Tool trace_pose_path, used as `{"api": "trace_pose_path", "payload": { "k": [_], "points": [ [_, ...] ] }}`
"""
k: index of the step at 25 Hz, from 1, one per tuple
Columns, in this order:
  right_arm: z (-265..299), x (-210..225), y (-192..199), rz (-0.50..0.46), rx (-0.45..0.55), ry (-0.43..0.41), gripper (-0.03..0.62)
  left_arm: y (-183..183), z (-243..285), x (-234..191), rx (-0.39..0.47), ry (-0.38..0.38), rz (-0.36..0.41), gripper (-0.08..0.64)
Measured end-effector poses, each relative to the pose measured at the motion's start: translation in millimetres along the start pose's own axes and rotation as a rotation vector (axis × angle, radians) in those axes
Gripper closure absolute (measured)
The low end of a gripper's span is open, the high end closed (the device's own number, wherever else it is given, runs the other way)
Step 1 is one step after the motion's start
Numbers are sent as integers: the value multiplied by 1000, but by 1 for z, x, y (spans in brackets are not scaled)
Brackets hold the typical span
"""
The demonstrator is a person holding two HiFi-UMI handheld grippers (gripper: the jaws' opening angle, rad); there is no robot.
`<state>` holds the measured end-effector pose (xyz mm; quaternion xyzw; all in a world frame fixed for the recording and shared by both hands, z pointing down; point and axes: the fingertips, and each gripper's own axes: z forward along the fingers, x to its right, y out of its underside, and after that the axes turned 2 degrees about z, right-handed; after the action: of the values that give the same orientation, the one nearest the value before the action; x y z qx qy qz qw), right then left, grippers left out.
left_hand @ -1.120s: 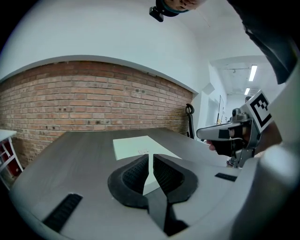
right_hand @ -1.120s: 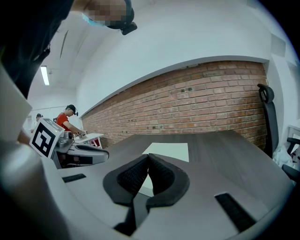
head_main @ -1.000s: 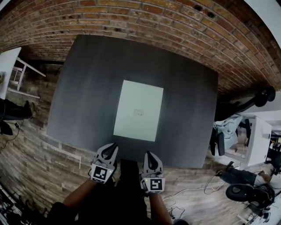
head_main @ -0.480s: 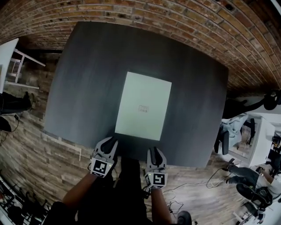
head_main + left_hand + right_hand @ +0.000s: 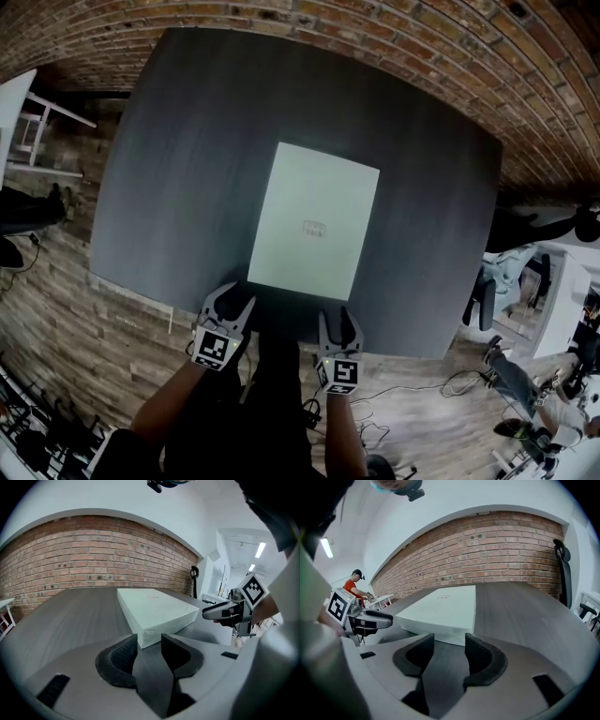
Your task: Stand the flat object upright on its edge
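Flat white box: where is it lying relative to the tools? (Trainee)

It is lying flat on the dark grey table, just ahead of both grippers. Its near-left corner is sitting just beyond the tips of the left gripper, and its near-right corner just beyond the tips of the right gripper. Both sets of jaws have just been opening and are standing apart, released, with nothing between the pads. (Instructor)

How should I be handling this step? (Trainee)

It is reading as the approach to the near edge. Be keeping each gripper at its own corner so both are sharing the load. The box is resting flush on the table, so a lower jaw is probably going to slide against the side rather than enter beneath. Tipping about the far edge, with both corners rising together, is looking safest against twisting. (Instructor)

Is room running short anywhere? (Trainee)

Not ahead: bare table is extending beyond the box's far edge and outward of each gripper. The table's near edge is running about under the gripper bodies, so avoid dragging the box back toward yourself. Once it is standing on a narrow edge, it is likely to be toppling easily. (Instructor)
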<state>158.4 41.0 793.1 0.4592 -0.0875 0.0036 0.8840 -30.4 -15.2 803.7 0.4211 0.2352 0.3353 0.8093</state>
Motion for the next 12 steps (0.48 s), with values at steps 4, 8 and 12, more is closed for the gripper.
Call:
{"api": "trace_pose_path", "payload": {
  "k": [4, 8, 12],
  "points": [
    [10, 12, 9, 4, -20, 5, 360, 2, 7, -1, -6, 10, -6, 410],
    [19, 16, 13, -10, -32, 5, 350, 6, 13, -3, -17, 12, -11, 402],
    [24, 19, 14, -19, -36, -3, 348, 6, 21, -5, -27, 21, -13, 400]
  ]
}}
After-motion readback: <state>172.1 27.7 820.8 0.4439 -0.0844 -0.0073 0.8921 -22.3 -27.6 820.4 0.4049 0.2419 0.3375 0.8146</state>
